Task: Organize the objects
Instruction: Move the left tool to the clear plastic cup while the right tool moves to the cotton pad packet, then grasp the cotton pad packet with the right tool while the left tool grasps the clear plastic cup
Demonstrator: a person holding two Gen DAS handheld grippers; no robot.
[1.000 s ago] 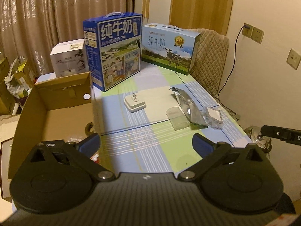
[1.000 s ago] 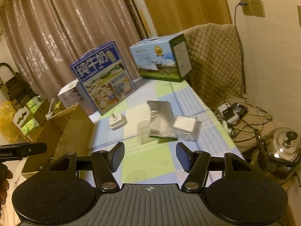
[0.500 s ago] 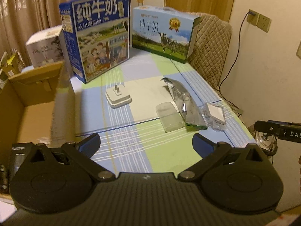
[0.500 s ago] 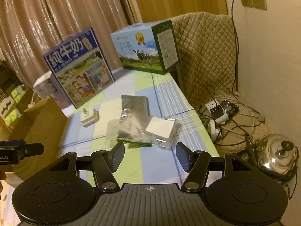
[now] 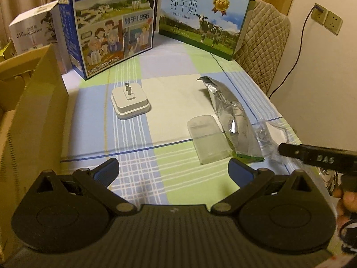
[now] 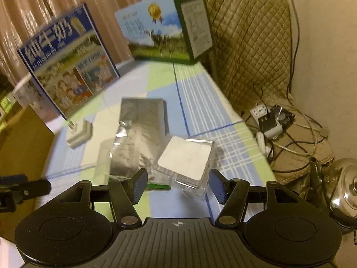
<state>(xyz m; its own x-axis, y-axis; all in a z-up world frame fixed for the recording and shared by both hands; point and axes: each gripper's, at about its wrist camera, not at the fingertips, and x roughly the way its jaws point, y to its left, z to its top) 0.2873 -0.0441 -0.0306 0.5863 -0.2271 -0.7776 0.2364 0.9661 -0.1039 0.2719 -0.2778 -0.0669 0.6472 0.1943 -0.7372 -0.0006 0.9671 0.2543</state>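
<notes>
My fingers are spread and empty on both sides: the left gripper [image 5: 173, 167] gapes wide, the right gripper [image 6: 178, 187] stands half open. Over the last second I've brought both down and forward, so the clutter looms closer. The right now frames the clear plastic box with the white pad [image 6: 186, 158], beside the silver foil pouch [image 5: 232, 116]; the white charger [image 5: 130, 99] lies apart. No grab yet.

Our left tongs [image 5: 173, 170] hang open over the checked desk [image 5: 169, 178]; ahead lie a white charger [image 5: 130, 102], clear case [image 5: 208, 141] and foil pouch [image 5: 232, 116].
</notes>
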